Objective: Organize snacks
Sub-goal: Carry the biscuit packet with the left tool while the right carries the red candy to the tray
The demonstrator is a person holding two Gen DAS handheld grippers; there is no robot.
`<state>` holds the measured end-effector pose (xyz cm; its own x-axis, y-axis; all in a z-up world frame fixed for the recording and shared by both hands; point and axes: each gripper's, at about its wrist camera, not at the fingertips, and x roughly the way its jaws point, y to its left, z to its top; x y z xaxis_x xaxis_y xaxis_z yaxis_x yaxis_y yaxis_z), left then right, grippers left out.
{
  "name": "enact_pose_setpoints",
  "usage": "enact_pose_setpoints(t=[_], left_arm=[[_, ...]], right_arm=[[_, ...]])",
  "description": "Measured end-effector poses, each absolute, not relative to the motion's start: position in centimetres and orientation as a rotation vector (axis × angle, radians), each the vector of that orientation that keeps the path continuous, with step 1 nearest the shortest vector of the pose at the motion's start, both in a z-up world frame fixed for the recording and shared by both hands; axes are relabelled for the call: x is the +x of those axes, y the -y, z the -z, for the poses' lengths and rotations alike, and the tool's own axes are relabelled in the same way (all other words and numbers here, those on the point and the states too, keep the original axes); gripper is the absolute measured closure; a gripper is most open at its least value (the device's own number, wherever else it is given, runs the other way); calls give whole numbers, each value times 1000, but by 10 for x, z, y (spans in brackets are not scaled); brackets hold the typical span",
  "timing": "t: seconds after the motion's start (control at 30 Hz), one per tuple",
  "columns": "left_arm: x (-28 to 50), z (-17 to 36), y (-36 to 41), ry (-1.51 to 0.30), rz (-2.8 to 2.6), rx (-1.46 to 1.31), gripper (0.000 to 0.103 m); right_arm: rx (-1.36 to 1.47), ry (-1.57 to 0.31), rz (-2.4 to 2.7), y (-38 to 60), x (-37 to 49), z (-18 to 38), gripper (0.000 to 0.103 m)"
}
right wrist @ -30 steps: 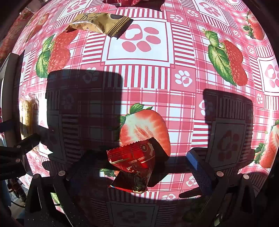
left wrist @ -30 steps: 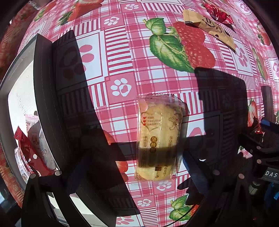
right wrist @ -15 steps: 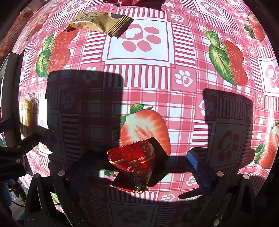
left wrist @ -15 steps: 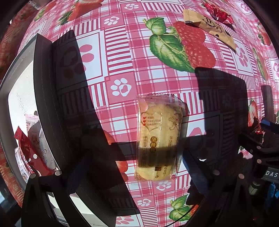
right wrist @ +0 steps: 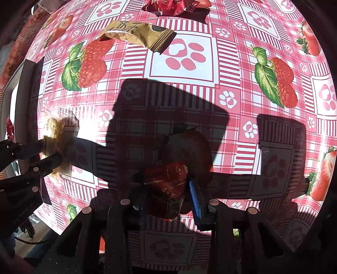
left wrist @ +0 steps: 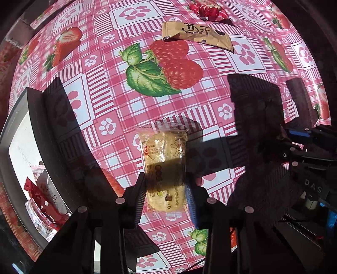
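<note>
In the left wrist view a clear packet with a yellow cake (left wrist: 163, 156) hangs a little above the strawberry tablecloth (left wrist: 130, 109). My left gripper (left wrist: 165, 187) is closing, with its pads pressing the packet's lower half. The right wrist view has a red snack packet (right wrist: 168, 177) squeezed between the closing jaws of my right gripper (right wrist: 167, 194), all in shadow. That view also catches the left gripper (right wrist: 49, 151) at the left edge, holding the yellow cake (right wrist: 54, 126).
A grey box (left wrist: 35, 118) with a white floor stands at the left, holding a red packet (left wrist: 40, 198) and other wrapped snacks. Farther back lie a brown packet (left wrist: 198, 35) and a red wrapped snack (left wrist: 210, 10). The right gripper's body (left wrist: 305, 160) fills the right edge.
Both grippers went from wide open to closed on their packets. The left one rose with the yellow cake, so the cloth pattern looks farther away. The right one stayed in place.
</note>
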<state>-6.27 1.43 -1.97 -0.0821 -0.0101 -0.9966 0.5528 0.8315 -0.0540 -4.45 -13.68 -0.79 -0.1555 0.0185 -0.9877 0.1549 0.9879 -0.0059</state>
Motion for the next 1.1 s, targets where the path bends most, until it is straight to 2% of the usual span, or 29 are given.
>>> enact_pose_setpoints(t=[0.5,1.1], left_arm=[[-29,-28,-52,-1516,442,312,64],[-40,-46,-177,-1439,233,153,64]], right_arm=[[199,-1675,15,102,-3,-26,68],[82,-1620,-205,-26,63,-51,68]])
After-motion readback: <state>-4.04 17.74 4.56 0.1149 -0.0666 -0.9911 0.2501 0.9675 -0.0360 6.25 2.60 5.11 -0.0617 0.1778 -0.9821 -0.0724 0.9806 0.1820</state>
